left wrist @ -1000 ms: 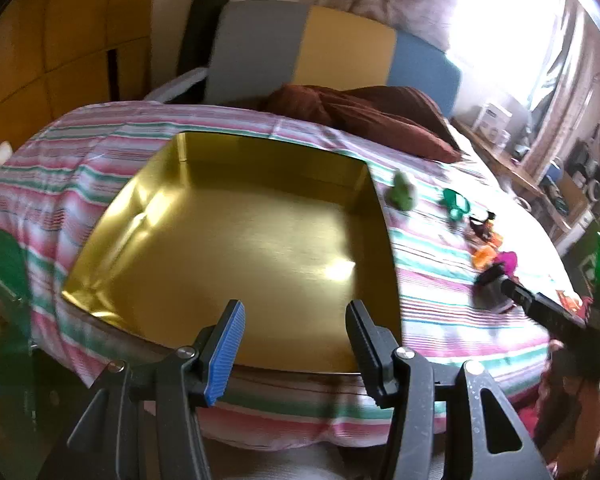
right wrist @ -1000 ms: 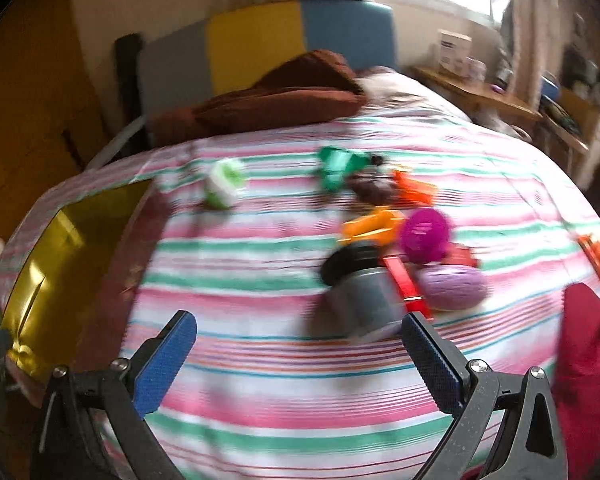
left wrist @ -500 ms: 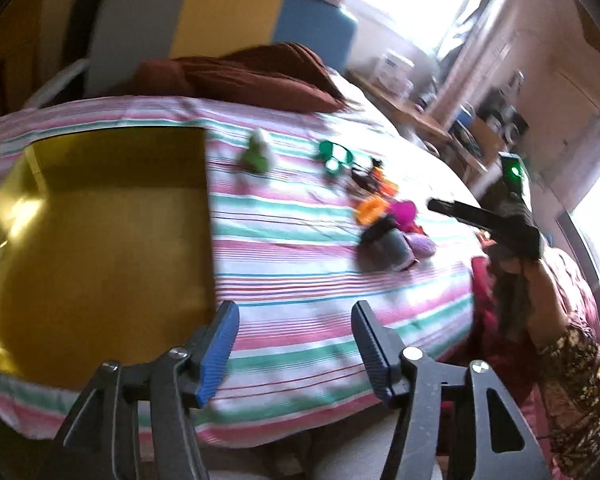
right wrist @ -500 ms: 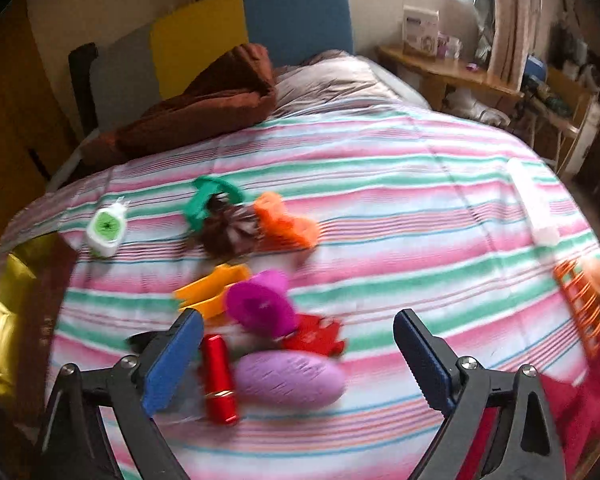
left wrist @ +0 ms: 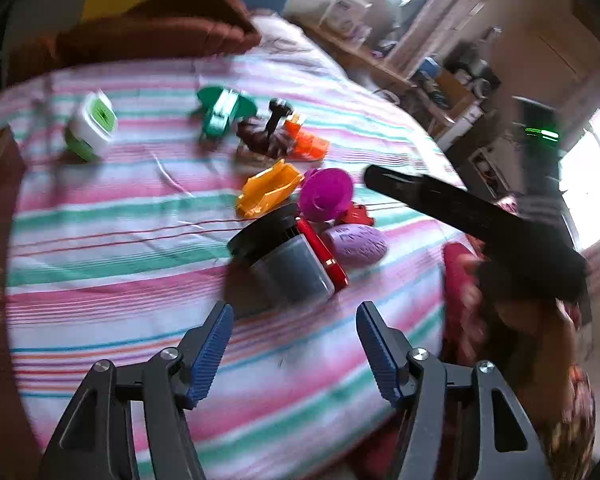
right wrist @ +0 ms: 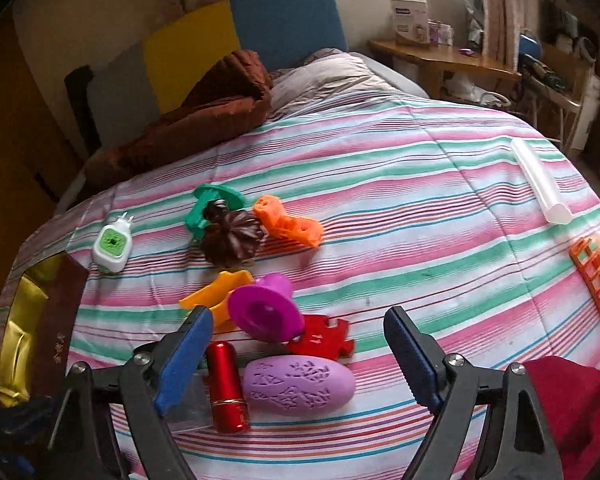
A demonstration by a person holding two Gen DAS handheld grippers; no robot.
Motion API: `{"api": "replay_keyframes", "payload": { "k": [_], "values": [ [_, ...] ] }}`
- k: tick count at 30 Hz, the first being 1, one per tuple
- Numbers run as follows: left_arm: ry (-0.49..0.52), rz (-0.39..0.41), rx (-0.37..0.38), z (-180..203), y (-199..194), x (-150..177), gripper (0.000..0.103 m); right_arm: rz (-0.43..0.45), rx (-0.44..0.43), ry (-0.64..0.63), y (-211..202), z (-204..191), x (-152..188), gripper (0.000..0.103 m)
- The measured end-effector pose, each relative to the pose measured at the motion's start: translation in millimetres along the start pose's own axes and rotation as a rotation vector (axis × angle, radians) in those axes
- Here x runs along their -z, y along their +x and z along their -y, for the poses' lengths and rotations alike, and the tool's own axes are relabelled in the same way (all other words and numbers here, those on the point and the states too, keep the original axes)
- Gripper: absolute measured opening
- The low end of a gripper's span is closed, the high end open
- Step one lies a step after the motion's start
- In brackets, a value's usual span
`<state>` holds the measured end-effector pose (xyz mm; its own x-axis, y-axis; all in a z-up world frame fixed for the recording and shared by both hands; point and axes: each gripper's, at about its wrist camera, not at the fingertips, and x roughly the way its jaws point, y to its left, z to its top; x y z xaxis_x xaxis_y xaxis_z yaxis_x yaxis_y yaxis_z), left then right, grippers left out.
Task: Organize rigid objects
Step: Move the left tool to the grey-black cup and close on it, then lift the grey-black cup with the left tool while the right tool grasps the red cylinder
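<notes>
no legible text; only raised, unreadable characters on the purple oval piece (right wrist: 298,386)

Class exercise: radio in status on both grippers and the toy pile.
Left gripper open, empty. Right gripper open, closing over lilac embossed oval. Red metallic lipstick tube crowds alongside.

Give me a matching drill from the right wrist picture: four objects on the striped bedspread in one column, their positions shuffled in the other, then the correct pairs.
Things
1. red lipstick tube
2. white and green plug-in
3. clear plastic tube
4. orange clip

Places
A. far right of the bedspread, alone
B. touching the brown ridged piece, on its right
C. far left, nearest the gold tin
D. beside the purple oval soap, on its left

Pairs: 1-D, 2-C, 3-A, 4-B
</notes>
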<state>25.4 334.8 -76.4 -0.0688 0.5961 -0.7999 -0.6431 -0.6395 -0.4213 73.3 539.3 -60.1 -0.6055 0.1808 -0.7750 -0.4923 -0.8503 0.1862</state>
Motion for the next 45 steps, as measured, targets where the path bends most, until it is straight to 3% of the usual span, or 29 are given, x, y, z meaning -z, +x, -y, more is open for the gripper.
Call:
{"api": "replay_keyframes", "payload": {
  "k": [2,8,12,17,26,35,37,45],
  "values": [
    [-0.039,-0.016,-0.025,1.6,14.4,-5.7,0.049,0.004,0.015,0.028,-0.1,6.6,-1.5,0.087],
    [-0.024,0.02,-0.088,8.0,36.1,-12.6,0.049,0.035,0.024,0.109,-5.2,25.1,-6.1,0.087],
    [-0.042,0.041,-0.041,-1.1,43.2,-6.3,0.051,0.037,-0.018,0.112,-5.8,24.3,-6.1,0.087],
    [-0.013,0.067,-0.025,-6.9,44.8,-8.8,0.047,0.013,-0.102,0.062,-0.5,8.6,-4.1,0.077],
    [-0.002,0.097,-0.012,-22.9,25.9,1.9,0.044,-0.056,-0.165,-0.002,10.7,-7.0,4.3,0.075],
    [-0.007,0.167,0.014,-37.7,-14.5,14.2,0.044,-0.165,-0.173,-0.116,30.8,-32.9,19.1,0.061],
    [-0.014,0.179,0.023,-40.4,-20.7,16.5,0.044,-0.179,-0.166,-0.16,34.2,-41.2,23.1,0.053],
    [-0.057,0.256,0.08,-56.0,-63.4,24.9,0.044,-0.251,-0.121,-0.241,51.9,-53.9,34.1,0.045]
  ]
}}
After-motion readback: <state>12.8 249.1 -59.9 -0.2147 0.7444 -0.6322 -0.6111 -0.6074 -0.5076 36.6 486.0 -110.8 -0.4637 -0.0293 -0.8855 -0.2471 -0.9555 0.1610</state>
